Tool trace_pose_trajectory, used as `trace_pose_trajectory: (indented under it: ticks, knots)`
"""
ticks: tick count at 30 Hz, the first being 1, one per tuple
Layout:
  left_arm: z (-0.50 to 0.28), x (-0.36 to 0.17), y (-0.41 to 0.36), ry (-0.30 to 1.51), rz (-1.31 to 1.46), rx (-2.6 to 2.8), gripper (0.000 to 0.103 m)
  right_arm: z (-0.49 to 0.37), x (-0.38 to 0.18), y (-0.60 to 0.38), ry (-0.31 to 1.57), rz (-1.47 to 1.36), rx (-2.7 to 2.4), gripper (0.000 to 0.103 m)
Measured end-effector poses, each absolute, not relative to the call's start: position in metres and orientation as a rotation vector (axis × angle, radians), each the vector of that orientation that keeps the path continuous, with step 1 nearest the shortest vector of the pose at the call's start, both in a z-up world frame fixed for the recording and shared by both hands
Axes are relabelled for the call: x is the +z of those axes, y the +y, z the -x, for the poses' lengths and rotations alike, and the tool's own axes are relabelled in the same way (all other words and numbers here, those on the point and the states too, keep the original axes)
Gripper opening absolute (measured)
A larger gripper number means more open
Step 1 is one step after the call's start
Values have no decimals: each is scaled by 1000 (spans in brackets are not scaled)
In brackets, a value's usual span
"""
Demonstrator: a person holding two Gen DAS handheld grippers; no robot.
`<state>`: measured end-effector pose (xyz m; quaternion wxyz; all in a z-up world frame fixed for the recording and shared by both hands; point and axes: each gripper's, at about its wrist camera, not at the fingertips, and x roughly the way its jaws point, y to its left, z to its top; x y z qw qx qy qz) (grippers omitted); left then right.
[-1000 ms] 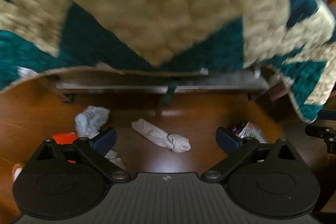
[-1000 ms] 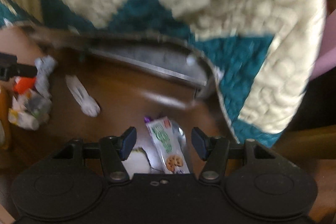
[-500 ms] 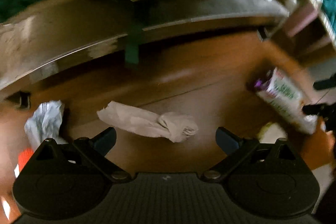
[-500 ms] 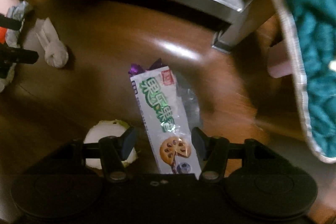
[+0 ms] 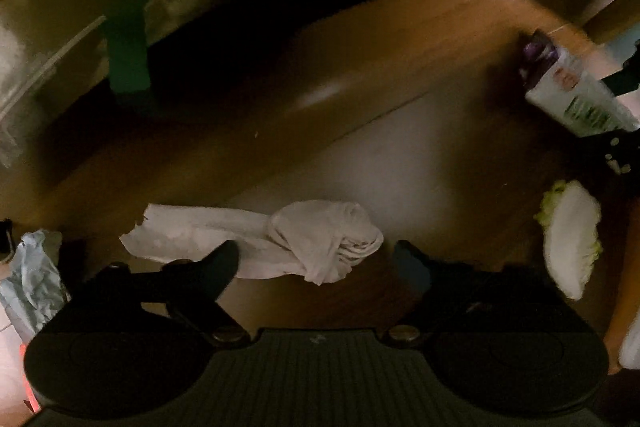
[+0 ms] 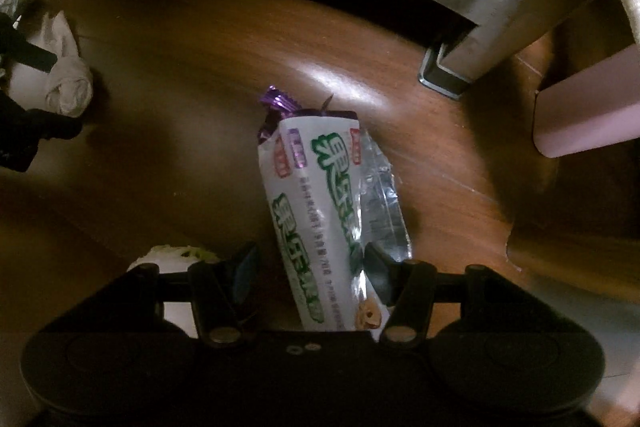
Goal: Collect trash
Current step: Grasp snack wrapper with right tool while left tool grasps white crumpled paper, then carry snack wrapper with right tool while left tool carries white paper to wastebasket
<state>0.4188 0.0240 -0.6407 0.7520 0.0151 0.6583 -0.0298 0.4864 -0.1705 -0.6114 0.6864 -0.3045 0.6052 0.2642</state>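
Both grippers have dropped from the teal-and-cream quilt level to just above the wooden floor, so the litter now looms large in each view.

Left wrist view: the left gripper (image 5: 316, 259) points down with its jaws parted and just been closing; the crumpled white paper tissue (image 5: 280, 241) lies low in the frame between them, one fingertip overlapping its flat end, no pad pressing yet as far as the dim picture shows; I judge it is lined up for this grab. A pale cabbage leaf (image 5: 570, 237) lies at the right edge; a bluish crumpled wrapper (image 5: 32, 279) sits at lower left.

Right wrist view: the right gripper (image 6: 308, 267) also stands parted, straddling the lower end of the white-and-green foil snack wrapper (image 6: 316, 211) with its purple crimped top; one finger seems to touch its silver edge; large green Chinese characters run along it, unreadable to me; a biscuit picture shows near the bottom.
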Motion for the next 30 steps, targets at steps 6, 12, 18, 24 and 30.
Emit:
trace_pose_trajectory:
  ticks: [6,12,18,24,30]
  knots:
    - [-424,-649,23,1433,-36,-60,65,-476,-610,-162,1315,758,585,38]
    - [-423,-645,23,1407,-47,-58,35,-475,-609,-155,1302,809,571,26]
    - [-415,-634,34,1394,26,-52,25,-464,-586,-147,1316,800,622,20]
    - [-393,-600,53,1350,67,-37,25,-452,-538,-132,1296,760,688,18]
    - [-369,-545,73,1304,118,3,25,-441,-458,-116,1214,684,730,18]
